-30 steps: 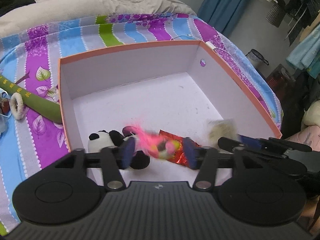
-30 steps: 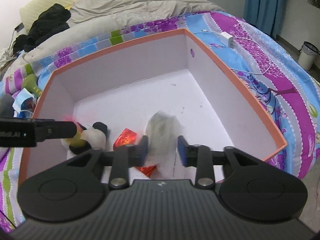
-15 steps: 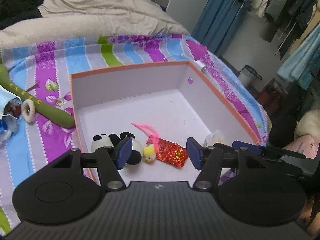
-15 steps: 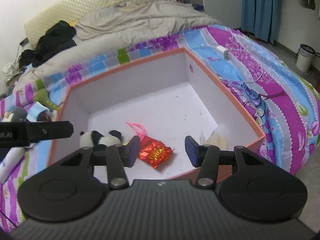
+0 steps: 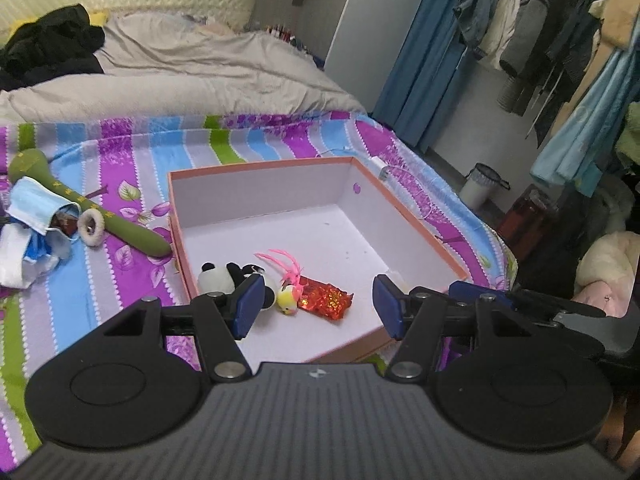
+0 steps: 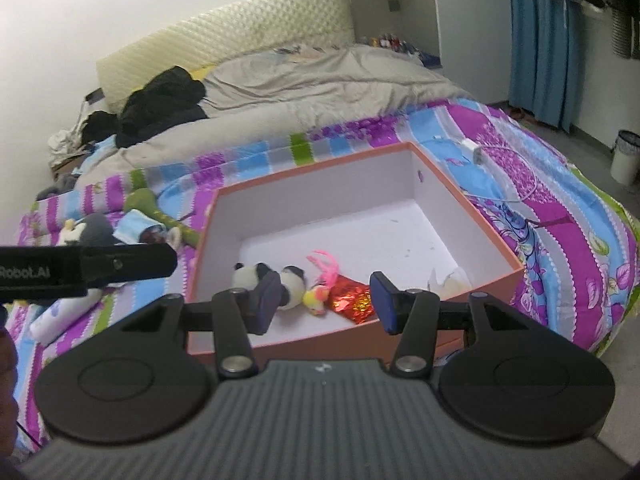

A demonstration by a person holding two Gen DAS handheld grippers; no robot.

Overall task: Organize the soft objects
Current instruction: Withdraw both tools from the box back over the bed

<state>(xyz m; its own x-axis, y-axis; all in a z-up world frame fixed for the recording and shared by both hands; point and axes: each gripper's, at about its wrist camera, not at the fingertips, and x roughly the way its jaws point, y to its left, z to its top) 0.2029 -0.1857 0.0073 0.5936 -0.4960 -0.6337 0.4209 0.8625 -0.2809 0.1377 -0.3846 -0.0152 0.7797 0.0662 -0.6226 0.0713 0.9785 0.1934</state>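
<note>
An orange box (image 5: pixel 280 165) (image 6: pixel 312 170) with a white inside lies on the striped bedspread. In it lie a panda plush (image 5: pixel 218 278) (image 6: pixel 294 284), a yellow bird toy with pink feathers (image 5: pixel 289 300) (image 6: pixel 316 298), a shiny red pouch (image 5: pixel 326 298) (image 6: pixel 352 298) and a pale fluffy thing (image 6: pixel 450 282) in the near right corner. My left gripper (image 5: pixel 318 308) and right gripper (image 6: pixel 324 300) are both open and empty, held back above the box's near edge.
Left of the box lie a green plush stick (image 5: pixel 80 208), a white ring (image 5: pixel 91 227), a blue face mask (image 5: pixel 38 208) and a grey plush (image 6: pixel 90 230). A charger and cable (image 6: pixel 474 152) lie right of the box. A grey duvet (image 5: pixel 180 68) covers the far bed.
Both grippers have let go of their toys in the box, opened, and pulled back and up away from it. The bird toy and the fluffy thing now rest in the box.
</note>
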